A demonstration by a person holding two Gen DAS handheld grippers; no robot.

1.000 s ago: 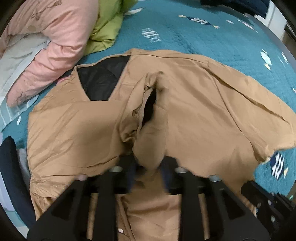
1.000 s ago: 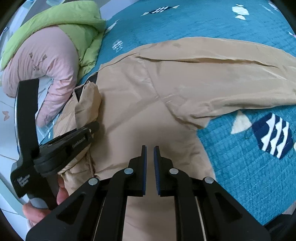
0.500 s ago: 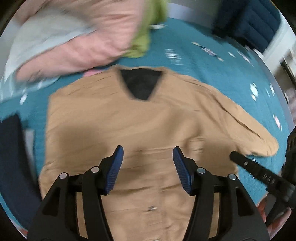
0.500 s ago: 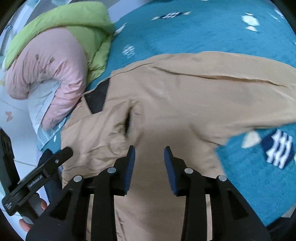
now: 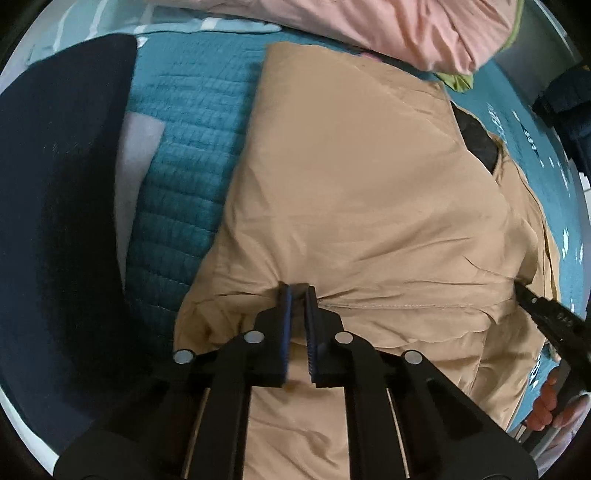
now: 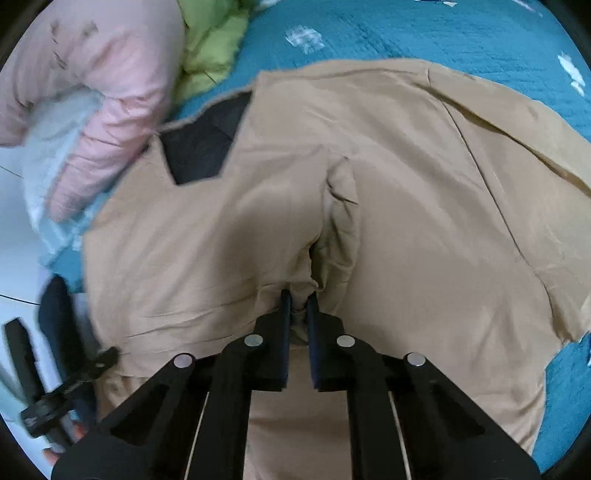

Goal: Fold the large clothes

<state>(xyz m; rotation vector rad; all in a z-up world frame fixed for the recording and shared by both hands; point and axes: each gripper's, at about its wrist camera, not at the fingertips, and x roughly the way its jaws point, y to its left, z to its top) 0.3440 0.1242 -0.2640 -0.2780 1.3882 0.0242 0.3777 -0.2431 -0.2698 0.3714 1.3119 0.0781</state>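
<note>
Left wrist view first: the left gripper (image 5: 298, 291) has its jaws nearly together after just closing, pinching a little ridge of the tan shirt (image 5: 351, 184) right at the tips, with creases fanning out from the bite. It's grabbing near the shirt's left edge as seen here, where the cloth bunches up against the teal quilt (image 5: 181, 155). Past that edge there's a big dark navy thing (image 5: 55, 184), can't tell what it is. Up top sits a pink padded garment (image 5: 388, 26) with a scrap of green (image 5: 458, 79) next to it. Over on the right the other tool pokes in against the shirt, with a hand (image 5: 546, 402) wrapped round its handle. Right wrist view: the right gripper (image 6: 298, 299) has also just closed, jaws narrow and clamped on a puckered fold of the shirt (image 6: 424, 184), which stands up in a soft hump just beyond the tips. Shirt lies mostly flat and spread on the quilt (image 6: 406, 33), black lining (image 6: 203, 147) showing at the neck opening, one sleeve running off to the right. Pink garment (image 6: 103, 74) and green one (image 6: 210, 40) are piled at upper left, touching the collar end. Lower left you can just see the left tool's black frame, pretty blurry.
</note>
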